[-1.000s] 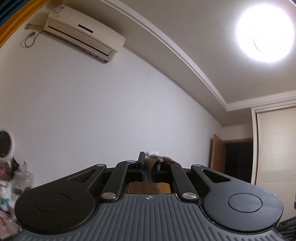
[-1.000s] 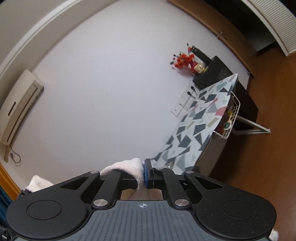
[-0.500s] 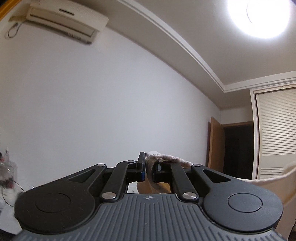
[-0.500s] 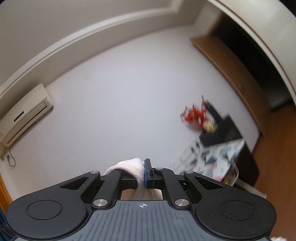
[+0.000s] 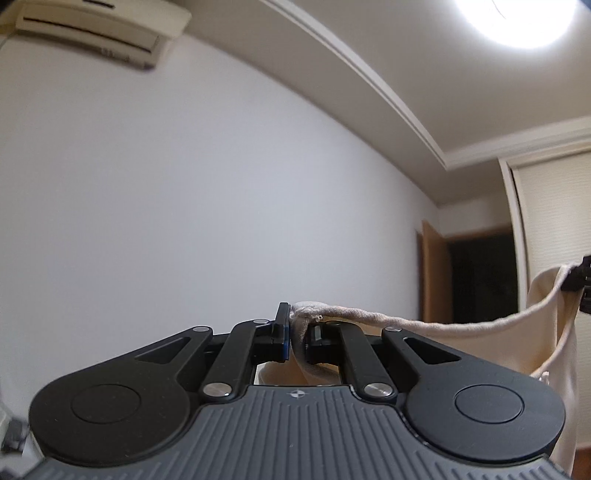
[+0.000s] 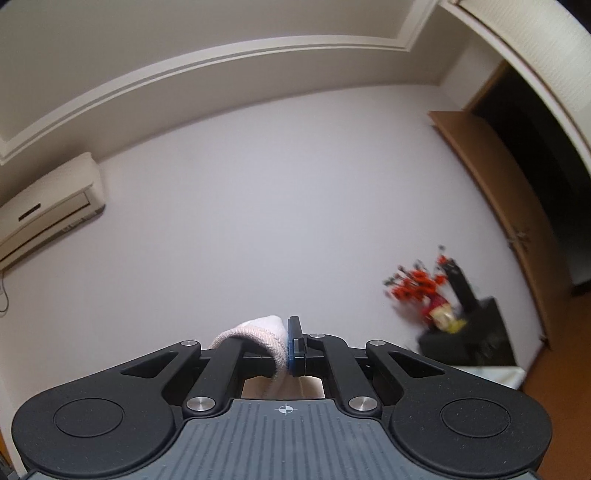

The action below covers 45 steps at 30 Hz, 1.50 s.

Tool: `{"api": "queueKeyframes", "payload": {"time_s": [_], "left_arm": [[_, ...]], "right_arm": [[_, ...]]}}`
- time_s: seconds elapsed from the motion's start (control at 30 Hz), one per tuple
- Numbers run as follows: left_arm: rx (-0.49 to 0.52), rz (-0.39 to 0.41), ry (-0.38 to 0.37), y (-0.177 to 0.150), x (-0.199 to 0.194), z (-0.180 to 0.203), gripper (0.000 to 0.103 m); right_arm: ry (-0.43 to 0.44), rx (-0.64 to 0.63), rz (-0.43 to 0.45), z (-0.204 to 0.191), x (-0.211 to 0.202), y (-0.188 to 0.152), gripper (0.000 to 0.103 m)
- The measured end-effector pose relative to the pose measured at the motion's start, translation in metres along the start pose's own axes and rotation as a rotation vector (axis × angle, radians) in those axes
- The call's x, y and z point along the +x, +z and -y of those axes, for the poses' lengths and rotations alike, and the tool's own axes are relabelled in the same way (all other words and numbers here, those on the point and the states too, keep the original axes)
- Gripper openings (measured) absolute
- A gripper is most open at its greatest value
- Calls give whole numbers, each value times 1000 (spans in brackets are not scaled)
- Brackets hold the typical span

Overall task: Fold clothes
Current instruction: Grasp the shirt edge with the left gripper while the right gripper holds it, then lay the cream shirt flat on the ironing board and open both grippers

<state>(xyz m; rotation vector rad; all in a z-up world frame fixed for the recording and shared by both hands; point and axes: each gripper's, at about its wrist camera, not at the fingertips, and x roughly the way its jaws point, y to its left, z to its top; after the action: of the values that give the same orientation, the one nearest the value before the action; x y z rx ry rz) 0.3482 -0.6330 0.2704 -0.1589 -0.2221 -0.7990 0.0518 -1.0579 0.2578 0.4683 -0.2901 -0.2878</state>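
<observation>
Between both clamped grippers, left gripper (image 5: 295, 338); right gripper (image 6: 287, 350), cream garment (image 5: 461, 325) now seemingly stretched.

Wall air conditioner (image 5: 99, 31) high on white wall (image 5: 184, 203), lit ceiling lamp (image 5: 524, 18) at upper right, open wooden door (image 6: 495, 206), blurred red flowers (image 6: 417, 286) on dark cabinet (image 6: 476, 328).

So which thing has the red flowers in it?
Look at the big white wall in the right wrist view, then go right to the brown door. Just below sits a black cabinet; the red flower bunch stands on it, the only bright red thing.
</observation>
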Motion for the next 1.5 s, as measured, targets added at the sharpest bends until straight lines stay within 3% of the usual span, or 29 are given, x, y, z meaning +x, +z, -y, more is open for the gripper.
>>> {"api": "queueKeyframes", "payload": {"time_s": [0.13, 0.27, 0.43, 0.53, 0.73, 0.9, 1.07, 1.17, 1.33, 1.4, 1.5], "left_arm": [[9, 106, 46, 9, 46, -17, 8], [6, 121, 93, 8, 86, -32, 8], [34, 90, 193, -27, 144, -36, 8], [53, 46, 254, -53, 191, -40, 8], [135, -24, 459, -117, 313, -42, 8], [210, -202, 664, -189, 448, -62, 8], [213, -489, 827, -286, 548, -100, 8], [272, -643, 879, -349, 582, -119, 8], [385, -921, 926, -437, 618, -142, 9], [349, -1026, 903, -456, 623, -150, 20], [270, -1163, 820, -468, 625, -157, 57]], "right_arm": [[64, -79, 45, -10, 76, 10, 4], [117, -77, 52, -5, 148, 15, 4], [150, -116, 32, 11, 228, -4, 4], [162, -102, -25, 29, 287, -23, 4], [215, -3, -174, 100, 442, -70, 4], [234, 34, -336, 165, 599, -122, 4], [215, -16, -551, 212, 737, -215, 4], [189, -77, -657, 229, 788, -286, 4], [133, -152, -842, 248, 831, -404, 4], [127, -180, -903, 249, 835, -438, 4], [139, -224, -973, 249, 840, -471, 9]]}}
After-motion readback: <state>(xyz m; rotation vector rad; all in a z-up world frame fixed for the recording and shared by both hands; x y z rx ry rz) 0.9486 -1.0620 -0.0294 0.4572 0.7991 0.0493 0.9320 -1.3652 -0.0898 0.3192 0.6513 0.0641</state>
